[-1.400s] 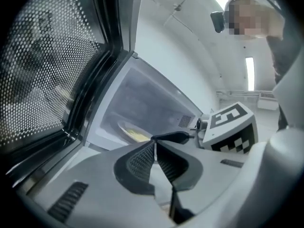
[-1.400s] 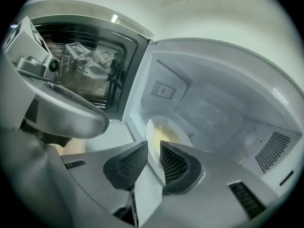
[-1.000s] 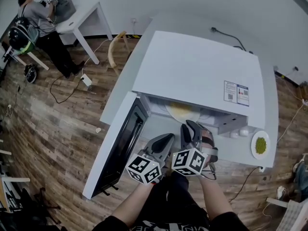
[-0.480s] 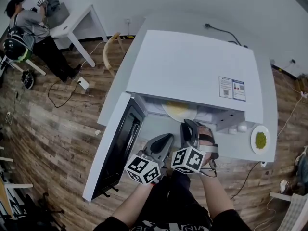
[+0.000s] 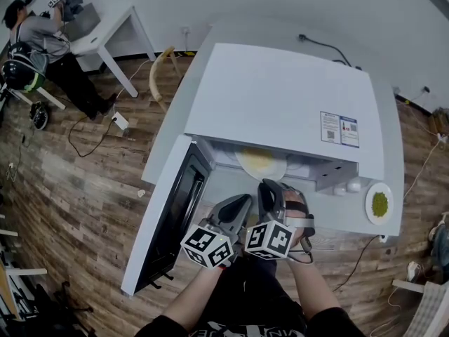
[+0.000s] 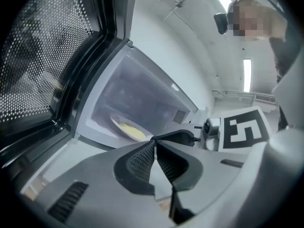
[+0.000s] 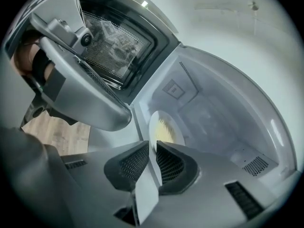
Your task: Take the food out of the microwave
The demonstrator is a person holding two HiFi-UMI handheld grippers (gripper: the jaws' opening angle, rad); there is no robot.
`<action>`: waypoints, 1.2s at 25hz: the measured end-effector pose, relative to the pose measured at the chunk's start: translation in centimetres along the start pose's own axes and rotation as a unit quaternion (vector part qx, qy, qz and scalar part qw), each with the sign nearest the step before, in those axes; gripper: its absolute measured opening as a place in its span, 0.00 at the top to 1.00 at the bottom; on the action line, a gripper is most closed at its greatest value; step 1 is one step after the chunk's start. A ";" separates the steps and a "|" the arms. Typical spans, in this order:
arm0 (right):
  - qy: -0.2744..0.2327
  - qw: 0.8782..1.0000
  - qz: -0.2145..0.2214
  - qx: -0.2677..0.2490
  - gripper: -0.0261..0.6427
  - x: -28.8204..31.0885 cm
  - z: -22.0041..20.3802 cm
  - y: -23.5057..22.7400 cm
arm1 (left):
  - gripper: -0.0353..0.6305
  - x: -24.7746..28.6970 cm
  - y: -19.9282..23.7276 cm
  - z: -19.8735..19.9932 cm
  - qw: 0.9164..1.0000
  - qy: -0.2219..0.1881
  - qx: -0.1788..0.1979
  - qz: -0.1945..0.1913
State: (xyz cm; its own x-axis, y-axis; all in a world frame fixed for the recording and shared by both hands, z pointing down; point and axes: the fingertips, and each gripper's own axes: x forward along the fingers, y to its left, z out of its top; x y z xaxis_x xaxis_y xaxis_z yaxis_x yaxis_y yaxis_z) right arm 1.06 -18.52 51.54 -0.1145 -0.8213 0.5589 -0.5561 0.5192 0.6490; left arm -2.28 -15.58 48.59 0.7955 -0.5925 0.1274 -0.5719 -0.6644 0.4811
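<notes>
The white microwave [image 5: 280,97] stands with its door [image 5: 172,213] swung open to the left. Inside it lies a white plate of yellow food [image 5: 261,161], which also shows in the left gripper view [image 6: 127,128] and the right gripper view [image 7: 164,129]. My left gripper [image 5: 245,201] hovers just in front of the opening, shut with nothing between its jaws [image 6: 155,140]. My right gripper [image 5: 269,185] is beside it on the right, pointed at the plate, also shut and holding nothing [image 7: 153,144]. Neither gripper touches the plate.
A small white plate with green food [image 5: 379,204] sits on the grey table [image 5: 351,220] to the right of the microwave. A power cable [image 5: 330,50] runs behind it. Far left, a person [image 5: 38,37] works at a white table [image 5: 105,34].
My right gripper has shifted slightly left, closer to the left one. The left gripper has hardly moved, and the plate stays in place.
</notes>
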 end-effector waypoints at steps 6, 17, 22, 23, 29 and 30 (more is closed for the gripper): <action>-0.010 1.000 -0.020 0.015 0.86 -0.3 0.1 -0.6 | 0.92 0.2 0.2 -0.2 1.000 0.003 -0.003 0.000; -0.048 0.940 -0.034 0.336 0.86 -2.3 -4.7 -3.8 | 0.92 2.3 -0.1 -1.4 0.999 0.026 -0.026 -0.010; -0.080 0.841 0.012 0.535 0.82 -1.7 -5.6 -4.2 | 0.84 3.4 0.1 -2.0 0.998 0.036 -0.048 -0.008; -0.087 0.824 0.020 0.560 0.81 -1.6 -5.6 -4.1 | 0.80 3.5 0.2 -2.1 0.998 0.038 -0.050 -0.007; -0.116 0.714 0.073 0.687 0.79 -0.4 -5.2 -3.6 | 0.79 3.6 0.4 -2.4 0.998 0.038 -0.048 -0.001; -0.119 0.698 0.082 0.702 0.79 -0.2 -5.2 -3.5 | 0.79 3.7 0.4 -2.5 0.998 0.040 -0.045 0.000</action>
State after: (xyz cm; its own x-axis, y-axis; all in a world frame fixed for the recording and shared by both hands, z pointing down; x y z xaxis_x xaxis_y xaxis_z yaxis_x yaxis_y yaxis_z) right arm 7.29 -18.99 51.79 -0.3121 -0.8810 0.3555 -0.7587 0.0059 -0.6514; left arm 0.91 -16.86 51.41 0.8113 -0.5517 0.1934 -0.5539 -0.6196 0.5561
